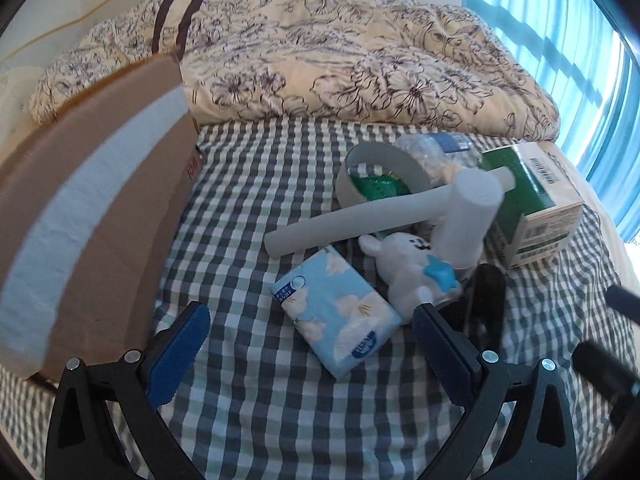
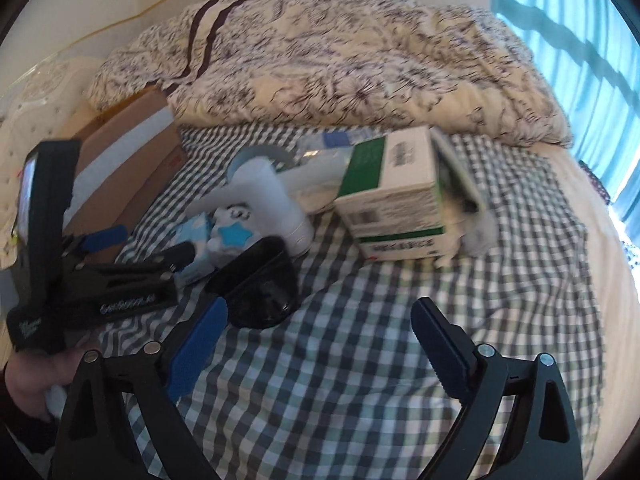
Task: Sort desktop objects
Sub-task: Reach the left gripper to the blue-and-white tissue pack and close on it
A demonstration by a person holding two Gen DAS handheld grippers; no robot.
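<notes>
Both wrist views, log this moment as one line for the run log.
left gripper: open, empty, before light blue floral tissue pack | right gripper: open, empty, above checked cloth | brown cardboard box: left

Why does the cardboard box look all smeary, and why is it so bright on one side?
In the left wrist view the cardboard box is smeared by motion blur, while the tissue pack stays sharp. In the right wrist view the floral quilt looks blurred too. In both views daylight through the blue curtain glares at the right edge, and the fisheye lens bends everything.
</notes>
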